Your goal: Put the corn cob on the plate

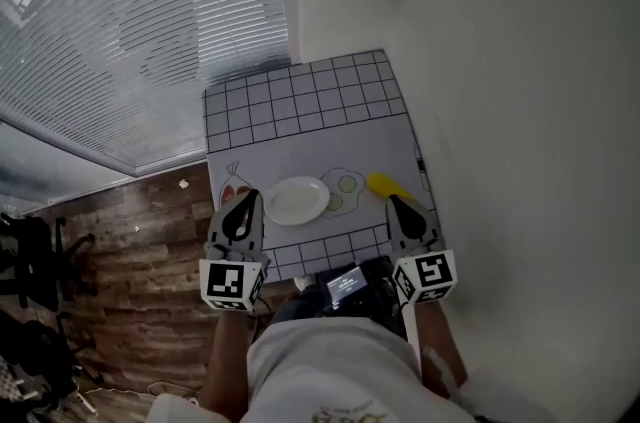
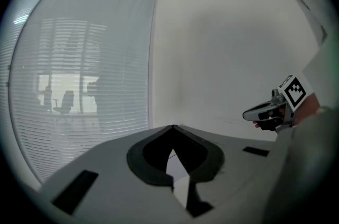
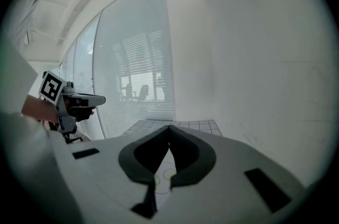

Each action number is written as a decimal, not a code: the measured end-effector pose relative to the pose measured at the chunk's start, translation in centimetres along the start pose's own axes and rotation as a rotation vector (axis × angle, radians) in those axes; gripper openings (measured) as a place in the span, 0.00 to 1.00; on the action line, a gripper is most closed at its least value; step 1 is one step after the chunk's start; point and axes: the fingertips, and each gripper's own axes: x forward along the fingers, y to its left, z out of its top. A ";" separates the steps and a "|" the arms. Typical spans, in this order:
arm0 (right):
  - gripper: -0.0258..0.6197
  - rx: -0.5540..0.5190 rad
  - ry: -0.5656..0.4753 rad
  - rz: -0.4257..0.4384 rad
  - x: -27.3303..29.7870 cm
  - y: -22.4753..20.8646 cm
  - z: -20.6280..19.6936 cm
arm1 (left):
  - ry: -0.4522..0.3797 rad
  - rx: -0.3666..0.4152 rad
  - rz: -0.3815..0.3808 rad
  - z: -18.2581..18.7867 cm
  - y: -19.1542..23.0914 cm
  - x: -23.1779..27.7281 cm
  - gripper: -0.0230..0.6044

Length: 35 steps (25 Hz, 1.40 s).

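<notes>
Your left gripper (image 1: pixel 244 199) and right gripper (image 1: pixel 392 202) both hang at the near edge of the table (image 1: pixel 300 101). Their jaws are pressed together with nothing between them, and each gripper view shows the dark pads meeting at the tip. I'd judge they are clenched and pointing roughly forward, one on either side of the work, because nothing has been reached for yet.

On the table's printed mat, the white plate (image 1: pixel 298 199) lies just ahead of your left gripper, bare and ready. The corn cob (image 1: pixel 387 185) lies on the mat to the plate's right, apart from it beyond a drawn egg (image 1: pixel 347 181) and just ahead of your right gripper's tip. Its long axis runs diagonally: the far end points toward the plate, the near end toward the table's right edge. Your right gripper is probably the one to open.
</notes>
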 end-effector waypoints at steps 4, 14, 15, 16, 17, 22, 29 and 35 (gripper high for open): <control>0.05 0.024 0.013 -0.059 -1.7 -1.9 -0.9 | 0.024 0.020 -0.085 -0.6 -2.7 2.1 0.05; 0.05 0.043 0.052 -0.157 -5.1 -5.2 -2.8 | 0.048 0.082 -0.236 -1.0 -8.1 6.1 0.05; 0.05 0.041 0.056 -0.165 -5.4 -5.6 -2.9 | 0.050 0.091 -0.250 -0.9 -8.7 6.5 0.05; 0.05 0.038 0.060 -0.172 -5.6 -5.9 -3.1 | 0.052 0.103 -0.267 -0.7 -9.3 6.8 0.05; 0.05 0.037 0.063 -0.178 -5.8 -6.2 -3.3 | 0.055 0.118 -0.286 -0.7 -10.0 7.2 0.05; 0.05 0.052 0.095 -0.190 -6.3 -7.1 -5.0 | 0.090 0.208 -0.375 -1.5 -12.6 8.4 0.05; 0.05 0.046 0.155 -0.187 -5.5 -7.6 -7.0 | 0.147 0.313 -0.460 -3.0 -15.0 9.8 0.05; 0.05 0.022 0.202 -0.181 -4.1 -8.0 -8.4 | 0.209 0.386 -0.542 -5.6 -16.7 11.3 0.05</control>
